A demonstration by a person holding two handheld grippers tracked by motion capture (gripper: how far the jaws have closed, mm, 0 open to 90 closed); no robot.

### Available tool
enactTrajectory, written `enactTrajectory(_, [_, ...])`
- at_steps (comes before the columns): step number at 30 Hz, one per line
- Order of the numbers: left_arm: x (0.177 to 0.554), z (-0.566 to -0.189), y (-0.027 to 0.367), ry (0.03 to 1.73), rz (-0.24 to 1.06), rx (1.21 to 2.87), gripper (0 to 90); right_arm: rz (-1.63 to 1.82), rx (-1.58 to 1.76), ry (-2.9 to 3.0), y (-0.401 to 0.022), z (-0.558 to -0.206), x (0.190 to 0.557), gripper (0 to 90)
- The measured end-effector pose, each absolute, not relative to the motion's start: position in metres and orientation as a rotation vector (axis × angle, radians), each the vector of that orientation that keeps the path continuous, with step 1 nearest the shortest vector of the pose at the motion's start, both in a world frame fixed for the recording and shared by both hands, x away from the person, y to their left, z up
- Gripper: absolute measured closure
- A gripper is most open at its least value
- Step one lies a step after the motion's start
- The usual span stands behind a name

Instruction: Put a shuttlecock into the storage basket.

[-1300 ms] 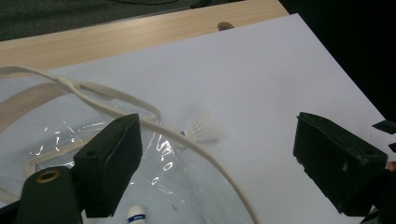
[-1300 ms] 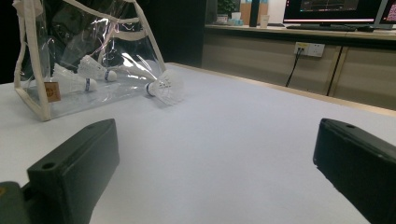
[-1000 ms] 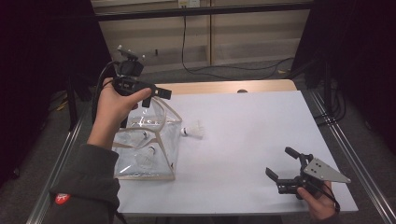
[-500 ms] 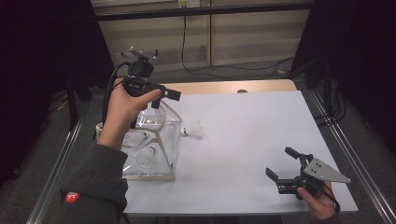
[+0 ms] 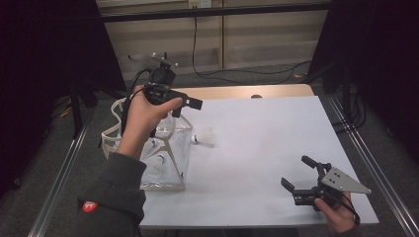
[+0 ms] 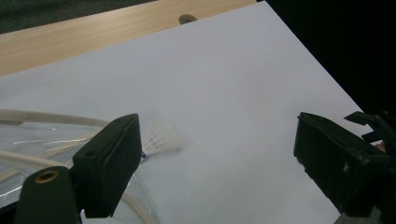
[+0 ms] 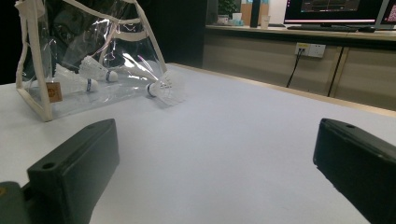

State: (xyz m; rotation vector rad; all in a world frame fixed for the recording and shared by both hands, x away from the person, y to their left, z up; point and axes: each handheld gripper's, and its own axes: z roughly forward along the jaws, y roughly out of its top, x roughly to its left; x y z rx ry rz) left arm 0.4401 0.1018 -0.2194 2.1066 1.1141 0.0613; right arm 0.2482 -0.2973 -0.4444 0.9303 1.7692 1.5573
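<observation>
A clear plastic bag (image 5: 148,165) with cream trim stands at the table's left, with shuttlecocks (image 7: 95,70) inside it. One white shuttlecock (image 5: 206,137) lies on the white sheet just right of the bag, cork toward it (image 6: 161,139) (image 7: 166,88). My left gripper (image 5: 187,107) hangs open and empty above the bag's top, jaws pointing right toward the loose shuttlecock (image 6: 219,154). My right gripper (image 5: 298,172) rests low near the front right corner, open and empty (image 7: 215,163), facing the bag (image 7: 70,46).
A white sheet (image 5: 276,133) covers the table, with a bare wooden strip (image 5: 232,92) along the far edge. Metal rails (image 5: 368,163) run along both sides. Cables (image 5: 222,74) lie on the floor beyond. Dark curtains flank the table.
My left hand has carried its open gripper to the right and slightly down, from over the bag's left side to over its right top edge. The right gripper has stayed put.
</observation>
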Motion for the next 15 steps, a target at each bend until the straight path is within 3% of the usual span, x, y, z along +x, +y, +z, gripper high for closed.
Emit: enactTrajectory(15, [0.440, -0.231, 0.084, 1.098, 0.042, 2.127, 15.4, 1.557, 0.929, 1.770, -0.297, -0.444, 0.248, 0.3])
